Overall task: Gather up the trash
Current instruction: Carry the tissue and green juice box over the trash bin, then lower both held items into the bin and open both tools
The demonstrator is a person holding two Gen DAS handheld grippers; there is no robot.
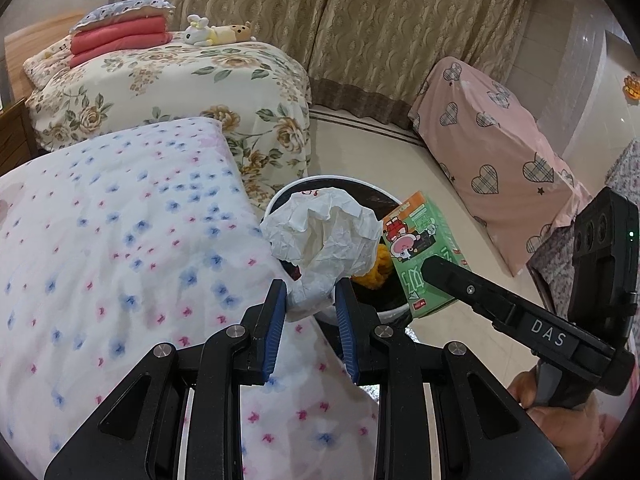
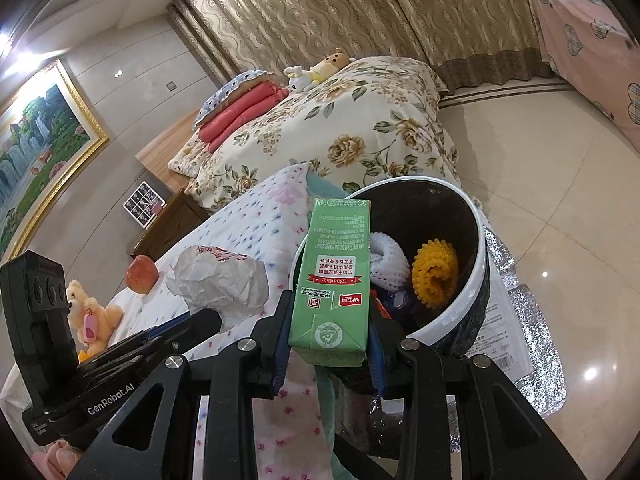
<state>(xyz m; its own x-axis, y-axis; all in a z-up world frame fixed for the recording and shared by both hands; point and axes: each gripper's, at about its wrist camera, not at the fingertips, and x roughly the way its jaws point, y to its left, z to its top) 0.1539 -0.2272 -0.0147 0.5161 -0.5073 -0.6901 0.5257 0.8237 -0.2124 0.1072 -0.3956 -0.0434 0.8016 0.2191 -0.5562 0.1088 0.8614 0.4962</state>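
Bedroom, carton (image 2: 330, 280) in right gripper (image 2: 330, 350)

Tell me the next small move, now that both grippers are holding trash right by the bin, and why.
Probably open the right gripper first. Its green carton already hangs at the trash bin mouth, above the yellow and white scraps inside, so it should drop in. The left gripper holds the crumpled paper at the near rim, so nudge that farther over the opening before releasing.
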